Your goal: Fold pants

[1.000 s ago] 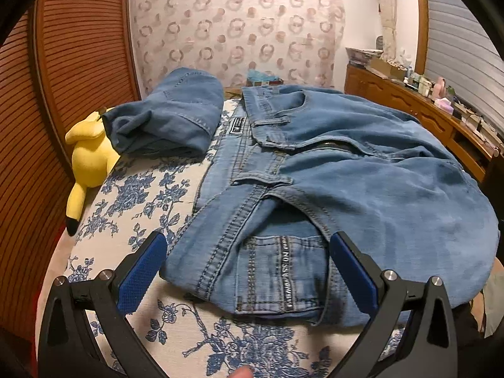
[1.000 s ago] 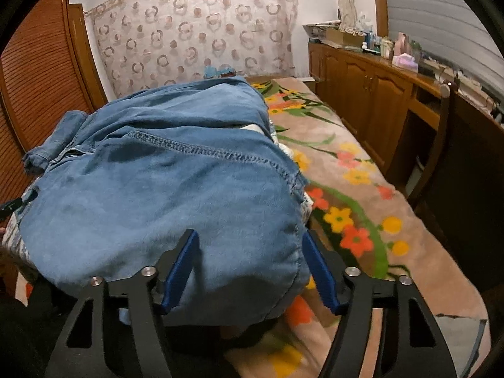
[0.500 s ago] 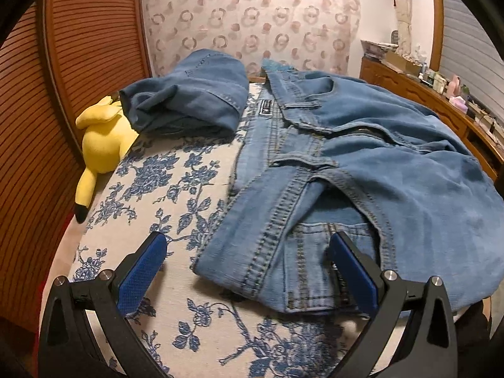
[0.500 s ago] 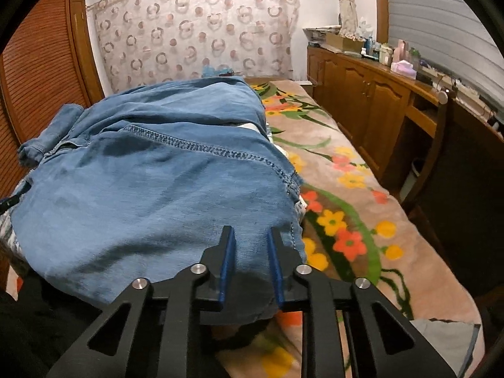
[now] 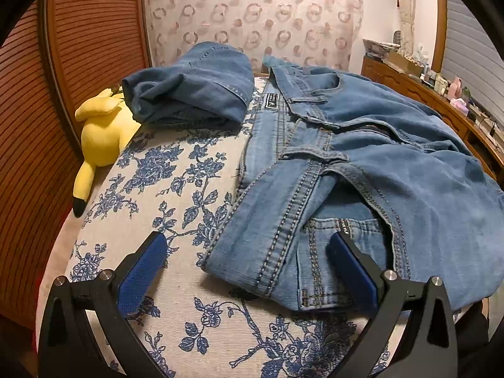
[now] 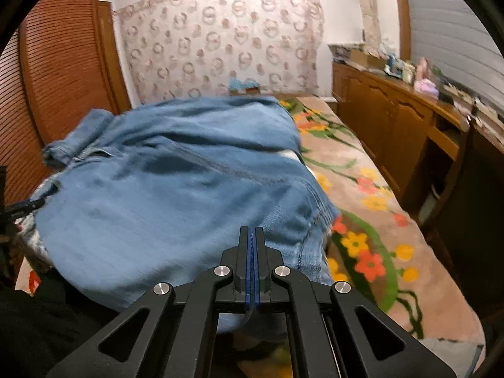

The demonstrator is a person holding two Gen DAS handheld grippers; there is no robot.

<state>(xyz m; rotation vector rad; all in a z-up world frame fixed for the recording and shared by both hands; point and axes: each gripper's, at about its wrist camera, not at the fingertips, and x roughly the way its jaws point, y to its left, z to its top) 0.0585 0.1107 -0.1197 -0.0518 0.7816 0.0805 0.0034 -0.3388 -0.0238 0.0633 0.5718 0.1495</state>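
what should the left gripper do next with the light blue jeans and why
Probably close the left gripper on the near waistband corner of the light blue denim jeans. Its jaws stand wide open around that corner without pressing it, while the right gripper has just closed, and looks shut on the jeans' near edge. Gripping both ends should let the fold begin.

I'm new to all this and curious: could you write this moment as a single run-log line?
task: fold pants | left gripper: jaws open at light jeans waistband corner | right gripper: jaws just closed on jeans edge | folded dark jeans beside
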